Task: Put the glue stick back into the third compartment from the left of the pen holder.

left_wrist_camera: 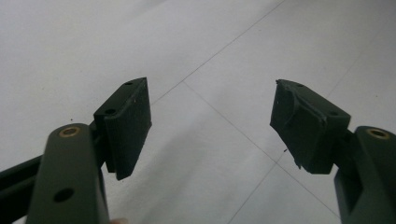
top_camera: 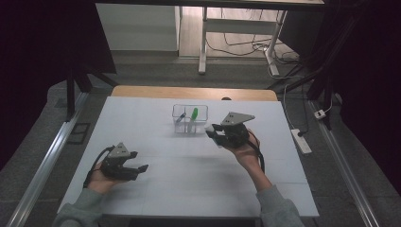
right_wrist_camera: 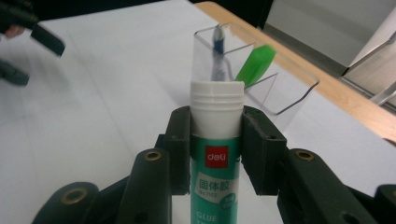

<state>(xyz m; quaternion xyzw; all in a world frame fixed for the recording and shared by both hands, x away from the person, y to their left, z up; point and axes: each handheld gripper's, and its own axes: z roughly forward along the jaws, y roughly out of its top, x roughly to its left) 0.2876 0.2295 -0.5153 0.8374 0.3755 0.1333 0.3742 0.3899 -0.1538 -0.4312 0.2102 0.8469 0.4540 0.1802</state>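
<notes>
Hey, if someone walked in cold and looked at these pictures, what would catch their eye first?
Probably the green and white glue stick clamped between the jaws of the right gripper, held just short of the clear plastic organizer near the table's far edge. Next, the bright green item standing in that organizer beside a blue pen. The left gripper hangs open over the bare white table at the near left.

Right tool [top_camera: 213, 134] beside clear organizer [top_camera: 189, 118]
</notes>
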